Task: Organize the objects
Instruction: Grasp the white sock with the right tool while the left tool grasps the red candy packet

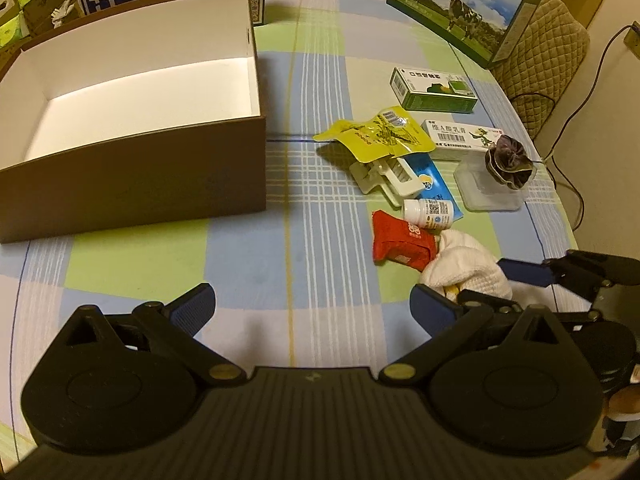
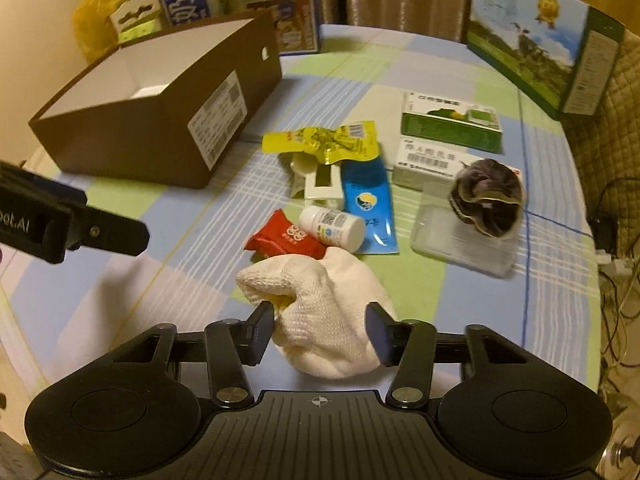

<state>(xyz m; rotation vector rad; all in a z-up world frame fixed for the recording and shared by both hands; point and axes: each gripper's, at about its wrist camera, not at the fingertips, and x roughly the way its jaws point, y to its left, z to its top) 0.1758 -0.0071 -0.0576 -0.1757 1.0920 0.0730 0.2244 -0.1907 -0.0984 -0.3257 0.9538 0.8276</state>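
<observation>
"PURE MILK" on carton (image 1: 460, 4)

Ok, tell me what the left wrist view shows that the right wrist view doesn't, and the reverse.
Only the left wrist view shows the whole white floor of the brown box, with nothing in it, and the left claw open over bare tablecloth.

Only the right wrist view shows the white label on the box's side and the right claw with its fingers either side of the white cloth, the jaws not yet closed on it.

Both show the red packet, the white bottle, the yellow pouch and the green carton.
</observation>
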